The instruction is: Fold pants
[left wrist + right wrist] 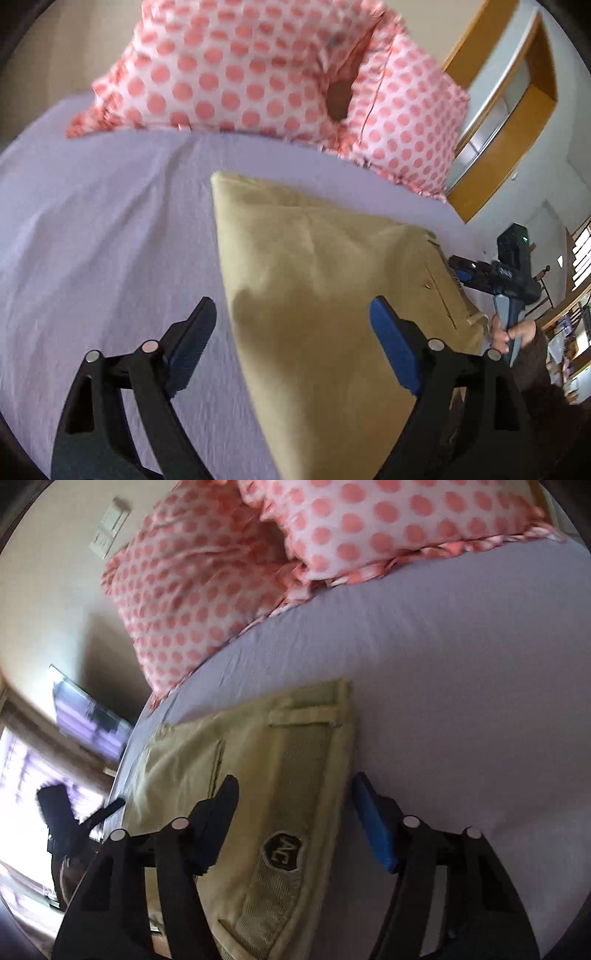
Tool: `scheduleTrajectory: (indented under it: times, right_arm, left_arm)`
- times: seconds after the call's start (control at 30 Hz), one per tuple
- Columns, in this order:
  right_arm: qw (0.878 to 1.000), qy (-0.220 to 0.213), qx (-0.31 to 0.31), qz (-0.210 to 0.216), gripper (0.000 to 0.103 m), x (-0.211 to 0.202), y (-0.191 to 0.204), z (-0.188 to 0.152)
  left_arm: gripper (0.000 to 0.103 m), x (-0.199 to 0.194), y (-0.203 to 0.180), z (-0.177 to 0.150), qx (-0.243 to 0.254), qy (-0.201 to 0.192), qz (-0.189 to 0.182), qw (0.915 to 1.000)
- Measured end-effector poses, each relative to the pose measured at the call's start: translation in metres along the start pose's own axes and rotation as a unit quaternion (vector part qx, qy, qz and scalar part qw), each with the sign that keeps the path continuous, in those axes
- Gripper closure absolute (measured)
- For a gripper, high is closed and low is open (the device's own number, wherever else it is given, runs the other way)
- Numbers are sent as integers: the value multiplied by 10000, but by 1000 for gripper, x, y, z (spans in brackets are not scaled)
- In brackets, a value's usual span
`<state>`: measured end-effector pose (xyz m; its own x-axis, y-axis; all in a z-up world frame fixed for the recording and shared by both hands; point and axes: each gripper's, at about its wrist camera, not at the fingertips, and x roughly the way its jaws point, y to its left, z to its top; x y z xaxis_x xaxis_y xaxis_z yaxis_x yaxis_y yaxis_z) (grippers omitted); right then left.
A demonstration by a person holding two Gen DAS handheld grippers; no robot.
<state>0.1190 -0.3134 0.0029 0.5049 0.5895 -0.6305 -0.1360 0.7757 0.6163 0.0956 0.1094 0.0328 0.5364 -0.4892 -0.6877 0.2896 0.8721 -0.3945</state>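
Folded tan pants (pixel 325 280) lie flat on a lavender bed sheet (pixel 110 229). My left gripper (pixel 291 314) is open and empty, hovering above the near left edge of the pants. In the right wrist view the pants' waistband (pixel 295 775) with a dark round label (pixel 282 851) lies under my right gripper (pixel 293 790), which is open and empty above it. The right gripper also shows in the left wrist view (pixel 495 275), at the far right end of the pants.
Two pillows with pink dots (pixel 266 74) lie at the head of the bed, also in the right wrist view (pixel 229 576). A wooden wardrobe (pixel 509 110) stands right of the bed. A wall screen (pixel 88 716) and a window hang on the left.
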Motion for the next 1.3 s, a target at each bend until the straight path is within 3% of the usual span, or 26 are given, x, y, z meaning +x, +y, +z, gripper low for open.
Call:
scheduleTrajectory:
  times: [0.13, 0.23, 0.4, 0.43, 0.47, 0.5, 0.53, 0.73, 0.87, 0.93, 1.0, 1.07, 1.13, 1.2, 1.23, 1.27, 1.3]
  right_arm:
    - [9987, 75, 120, 499, 40, 9, -5, 5]
    - [9966, 68, 237, 781, 54, 14, -13, 8]
    - [9962, 207, 167, 834, 60, 19, -11, 10]
    - [9947, 243, 232, 976, 71, 20, -13, 8]
    - [9916, 291, 339, 1216, 79, 22, -17, 7]
    - [9877, 311, 475, 1454, 81, 23, -20, 6]
    - [9863, 289, 485, 1550, 83, 21, -19, 6]
    - [9815, -38, 276, 1894, 89, 6, 6, 42]
    - [9836, -481, 159, 1730, 89, 0, 11, 88]
    - [9883, -719, 221, 1324, 89, 7, 3, 110]
    - [9940, -743, 164, 790, 83, 25, -4, 121]
    - [9989, -417, 213, -58, 81, 44, -14, 125]
    - [9974, -511, 184, -478, 81, 33, -18, 119]
    - [9957, -897, 79, -200, 53, 6, -16, 105]
    - [9949, -1008, 34, 53, 32, -5, -12, 97]
    - [9942, -1025, -22, 329, 26, -11, -7, 88]
    - [9940, -950, -88, 533, 26, -11, -1, 81]
  left_arm:
    - [21, 27, 2, 19, -65, 325, -4, 9995]
    - [21, 47, 4, 30, -37, 578, 170, 9982]
    - [22, 53, 22, 45, -473, 581, -239, 9969]
    - [31, 54, 25, 46, -571, 569, -279, 9964]
    - [61, 53, 27, 47, -614, 569, -185, 9963]
    - [93, 50, 29, 47, -649, 555, -259, 9960]
    - [95, 46, 31, 48, -746, 534, -521, 9944]
    - [97, 20, -7, 79, -190, 185, -333, 9991]
    - [96, 29, -26, 131, 223, -291, 185, 9992]
    - [95, 54, -24, 151, 335, -377, 553, 9972]
    - [94, 93, -18, 160, 314, -128, 989, 9945]
    - [92, 112, -11, 156, 289, 158, 1310, 9908]
    - [91, 101, -10, 147, 415, -64, 1393, 9894]
    - [87, 73, -17, 133, 505, -419, 1291, 9895]
    - [85, 59, -22, 125, 488, -538, 1037, 9920]
    - [77, 52, -27, 121, 466, -570, 808, 9940]
    - [67, 47, -33, 113, 454, -582, 551, 9957]
